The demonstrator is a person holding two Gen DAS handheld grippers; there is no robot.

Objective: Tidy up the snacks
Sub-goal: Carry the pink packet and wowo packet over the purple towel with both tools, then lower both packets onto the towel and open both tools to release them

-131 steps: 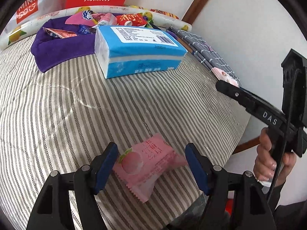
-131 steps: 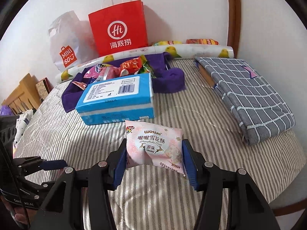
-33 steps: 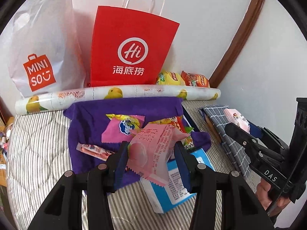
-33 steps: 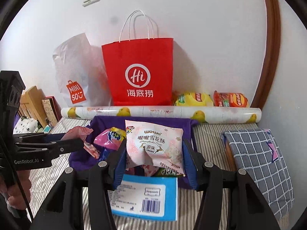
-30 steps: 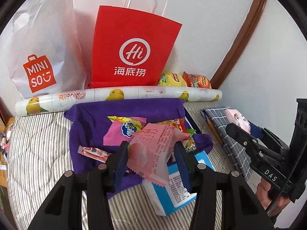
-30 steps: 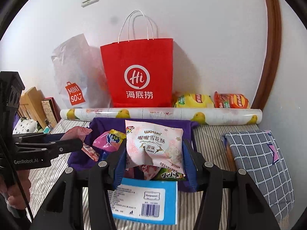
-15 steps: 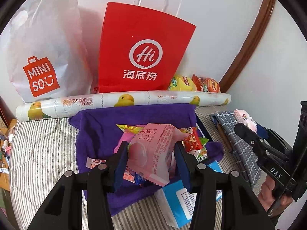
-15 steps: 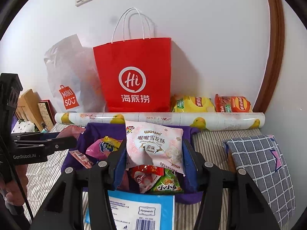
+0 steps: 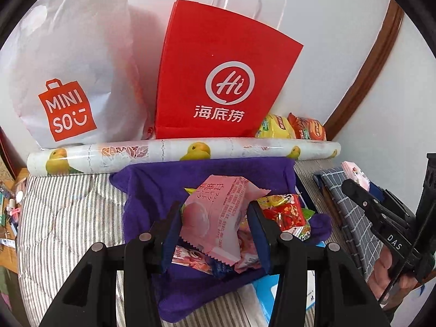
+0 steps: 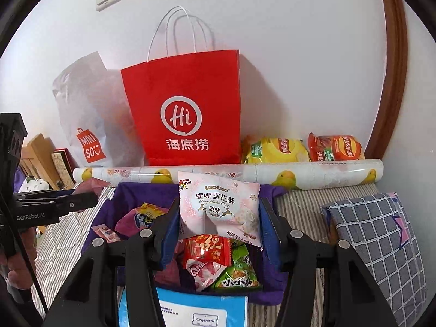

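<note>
On a striped bed against a white wall, snacks are being gathered onto a purple cloth [image 9: 152, 190], which appears to be serving as the collecting spot. A pink peach-printed snack packet [image 9: 215, 218] is being gripped between the fingers of the left gripper [image 9: 215, 234], pinched by its two sides so that it is carried tilted above the loose packets already lying on the cloth. A pale pink snowflake-crisp packet [image 10: 218, 207] is being clamped the same way in the right gripper [image 10: 218, 231], its printed face turned toward the camera, hanging over a red packet [image 10: 204, 253] and a green packet [image 10: 239, 272]. Both packets are being held clear of the pile, not touching it, probably so they can be dropped among the others. A blue tissue pack [image 10: 185, 313] is lying just in front of the cloth. Behind it, a fruit-printed roll [image 9: 177, 152], a red paper bag [image 9: 223, 81] and a white Miniso bag [image 9: 68, 62] are being leaned against the wall.
</note>
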